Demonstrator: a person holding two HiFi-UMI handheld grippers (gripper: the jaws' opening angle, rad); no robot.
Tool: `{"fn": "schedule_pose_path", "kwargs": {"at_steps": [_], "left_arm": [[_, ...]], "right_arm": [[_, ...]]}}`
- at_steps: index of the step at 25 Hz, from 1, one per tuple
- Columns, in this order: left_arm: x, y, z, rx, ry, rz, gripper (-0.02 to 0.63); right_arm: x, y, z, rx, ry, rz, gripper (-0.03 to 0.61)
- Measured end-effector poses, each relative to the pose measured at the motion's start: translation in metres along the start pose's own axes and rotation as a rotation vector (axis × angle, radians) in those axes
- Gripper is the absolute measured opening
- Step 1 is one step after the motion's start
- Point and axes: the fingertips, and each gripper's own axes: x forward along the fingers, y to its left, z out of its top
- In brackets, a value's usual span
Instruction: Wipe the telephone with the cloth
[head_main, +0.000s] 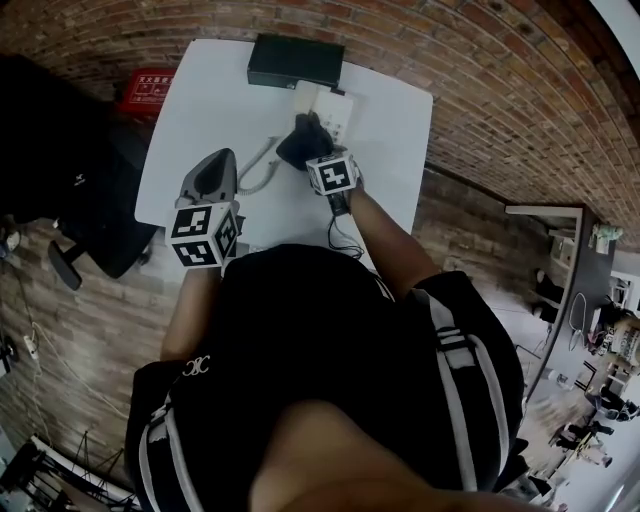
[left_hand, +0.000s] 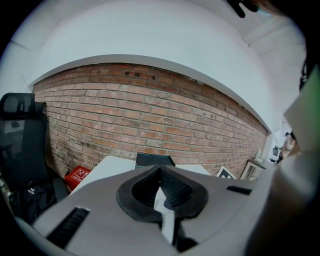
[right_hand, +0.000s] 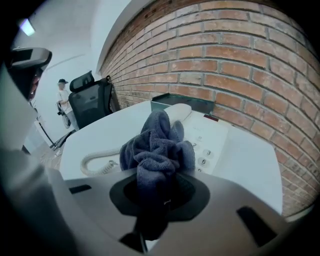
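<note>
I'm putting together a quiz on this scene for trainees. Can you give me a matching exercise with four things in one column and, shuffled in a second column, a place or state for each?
1. cloth
2. telephone
3. black box
4. red box

A. off the table, by the brick wall
B. at the table's far edge
C. clamped in the right hand-held gripper
D. on the table, keypad up

Pairs: 1-C, 2-D, 3-B, 4-A
</note>
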Motion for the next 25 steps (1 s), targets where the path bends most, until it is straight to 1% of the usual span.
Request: {"fn": "schedule_pose_path", "kwargs": {"at_steps": [5,9,12,15,21,25], "left_arm": [[0.002,-0.001,-0.002,0.006,0.008,0.002,-0.007],[0.002,-0.004,-0.003,0.008,0.013,0.008,-0.006],[0.001,-0.003,-0.003,0.006,0.016,0.018,-0.006],[0.001,0.0,-0.005,0.004,0.021,0.031,-0.006],[0.002,0.002,-0.009,0.006,0.04,0.045,-0.006],[0.004,0.004,-0.01,0.005,0.047,0.051,-0.006]], "right_arm": [[0.009,-0.027,0.017,0.026,-0.012,-0.052,0.046],[0.014,-0.041,0.034,0.053,-0.023,-0.075,0.046],[0.025,-0.05,0.046,0.034,-0.053,-0.091,0.046],[0.029,-0.055,0.052,0.038,-0.034,-0.091,0.047],[0.037,-0.074,0.075,0.016,-0.041,-0.135,0.046],[0.041,-0.084,0.085,-0.001,-0.022,-0.168,0.048]]}}
